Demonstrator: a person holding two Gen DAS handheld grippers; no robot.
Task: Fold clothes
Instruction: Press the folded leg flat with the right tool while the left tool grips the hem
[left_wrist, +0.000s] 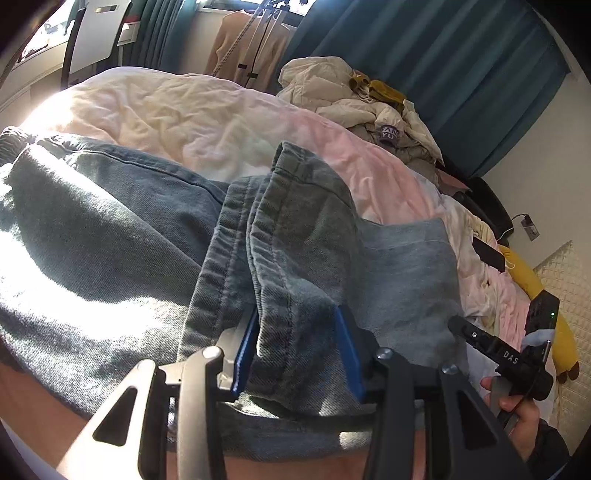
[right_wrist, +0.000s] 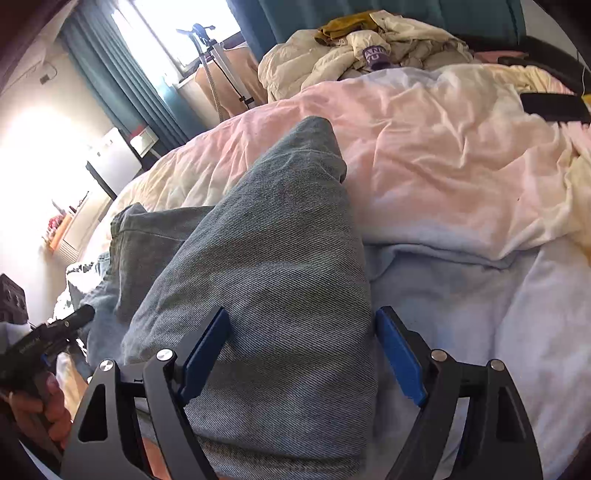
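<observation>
Left wrist view: left gripper (left_wrist: 295, 347) fingers pinch the jeans (left_wrist: 122, 236); right gripper (right_wrist: 303, 354) fingers spread around them.

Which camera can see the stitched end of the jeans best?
The left wrist view. The jeans' stitched hem stands up close, held between the left gripper's jaws. The right wrist view shows mostly plain denim between its own jaws, the hem only small and far off.

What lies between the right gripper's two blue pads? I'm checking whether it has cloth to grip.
In the right wrist view, a fold of the jeans fills the gap in the open right gripper.
</observation>
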